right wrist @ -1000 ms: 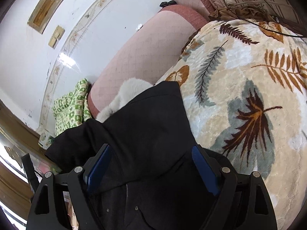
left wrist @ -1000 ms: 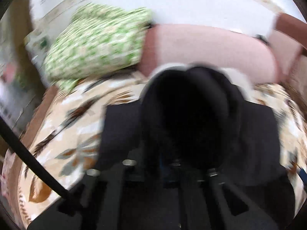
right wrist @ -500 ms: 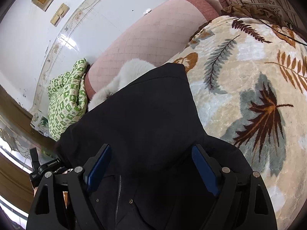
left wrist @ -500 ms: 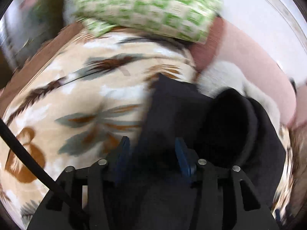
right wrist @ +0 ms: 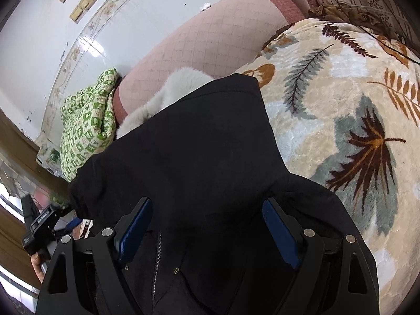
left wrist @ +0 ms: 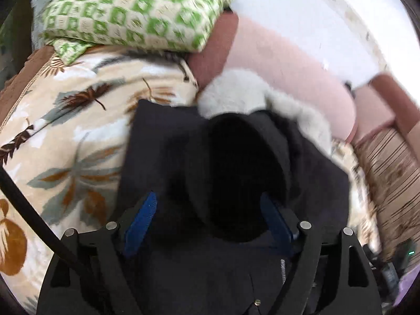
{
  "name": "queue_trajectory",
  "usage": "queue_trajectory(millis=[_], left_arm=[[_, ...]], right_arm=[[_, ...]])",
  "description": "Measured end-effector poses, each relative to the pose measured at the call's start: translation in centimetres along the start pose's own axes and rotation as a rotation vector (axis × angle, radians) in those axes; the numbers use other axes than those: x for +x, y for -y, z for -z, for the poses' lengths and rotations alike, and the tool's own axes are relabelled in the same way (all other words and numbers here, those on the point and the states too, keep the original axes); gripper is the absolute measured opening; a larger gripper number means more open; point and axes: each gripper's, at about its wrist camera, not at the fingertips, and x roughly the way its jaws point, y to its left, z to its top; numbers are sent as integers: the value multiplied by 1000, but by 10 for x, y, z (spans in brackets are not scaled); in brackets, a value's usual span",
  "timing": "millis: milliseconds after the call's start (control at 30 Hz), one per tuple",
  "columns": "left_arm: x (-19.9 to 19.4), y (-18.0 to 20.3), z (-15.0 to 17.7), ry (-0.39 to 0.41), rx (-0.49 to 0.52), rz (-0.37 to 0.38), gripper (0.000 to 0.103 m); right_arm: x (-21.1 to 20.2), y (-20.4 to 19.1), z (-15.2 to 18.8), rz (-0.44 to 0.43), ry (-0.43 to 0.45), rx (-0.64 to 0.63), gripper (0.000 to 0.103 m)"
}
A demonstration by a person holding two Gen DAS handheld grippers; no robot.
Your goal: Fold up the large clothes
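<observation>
A black coat (left wrist: 162, 155) (right wrist: 199, 144) with a white fur hood trim (left wrist: 244, 97) (right wrist: 170, 94) lies on a leaf-patterned blanket (left wrist: 65, 136) (right wrist: 341, 110). My left gripper (left wrist: 210, 215) hovers over the coat near its dark hood opening; its jaws are opening and the blue pads stand apart from the cloth. My right gripper (right wrist: 207, 225) is open above the coat's front, where a zipper (right wrist: 157, 257) and snaps show. Nothing is pinched in either one. The left gripper (right wrist: 47, 223) also shows at the lower left of the right wrist view, a hand on it.
A green-and-cream patterned pillow (left wrist: 136, 13) (right wrist: 86, 120) lies at the head of the bed against a pink padded headboard (left wrist: 288, 68) (right wrist: 199, 42). A white tiled wall (right wrist: 78, 13) rises behind. A striped brown cushion (left wrist: 388, 178) sits at the right. A black cable (left wrist: 31, 215) crosses the lower left.
My left gripper's jaws went from shut on the coat to wide apart, letting the cloth go, and it swung across the coat toward the hood. The right gripper drifted slightly, still open.
</observation>
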Motion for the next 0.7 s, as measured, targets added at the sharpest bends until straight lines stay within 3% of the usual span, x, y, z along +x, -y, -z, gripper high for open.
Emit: queue_trajectory(millis=[67,133,267,333,467,567,633,667,700], left_arm=[[8,1,1,-24,-40,21,77],[5,-7,3,-36,-124,99,66],[-25,-27,7,19,-227,151,66],[-43,-33,6,54,-232,175,73],[-57,-25,2,99,-167,175,82],[-41,-2,4,57,-44,180,82],[-23,15,9,22,23,145,83],[-11,23,11,9,54,91,83],[-1,28,12,-3,75,42,75]], right_arm=[[1,-1,-1,7,0,-11,89],[2,-1,0,9,-5,-12,89],[1,1,0,-2,-8,0,89],[-1,0,-1,-4,-3,2,89],[2,-1,1,1,-12,3,89],[6,-2,3,11,-25,-4,89],[8,-3,4,14,-28,-8,89],[8,-3,4,14,-27,-10,89],[8,-3,4,15,-26,-13,89]])
